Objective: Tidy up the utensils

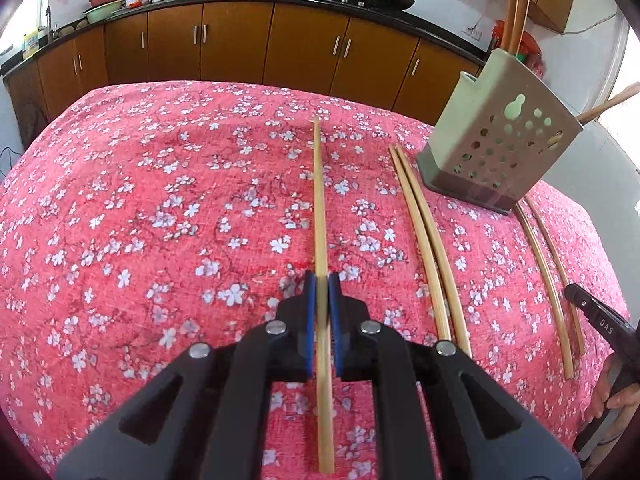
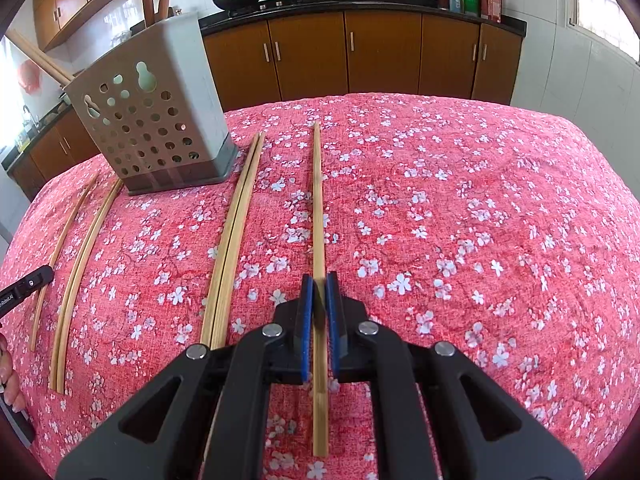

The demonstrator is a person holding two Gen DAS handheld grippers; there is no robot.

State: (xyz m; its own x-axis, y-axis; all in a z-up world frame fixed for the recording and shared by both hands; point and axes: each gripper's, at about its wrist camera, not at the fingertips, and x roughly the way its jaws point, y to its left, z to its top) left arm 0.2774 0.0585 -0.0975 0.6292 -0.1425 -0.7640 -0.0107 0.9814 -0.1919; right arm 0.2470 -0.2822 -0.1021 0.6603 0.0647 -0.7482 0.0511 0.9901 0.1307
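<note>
Left gripper (image 1: 320,280) sits low in the middle of its frame, blue pads clamped tight on a bamboo chopstick (image 1: 318,200) that runs straight up the picture over the red floral tablecloth (image 1: 160,220). Same story on the other side: the right gripper (image 2: 319,280) is pinched shut on its own chopstick (image 2: 317,200), dead centre of the right wrist view. To the right in the left view lies a loose pair of chopsticks (image 1: 424,240), side by side and touching, just left of the grey perforated utensil holder (image 1: 500,136) standing at upper right; another pair (image 1: 548,272) lies further right, partly under it. Lettering now: at the right edge, the other gripper's black finger reads "DAS". In the right view, a black finger at the left edge carries white print, too small to make out.
</note>
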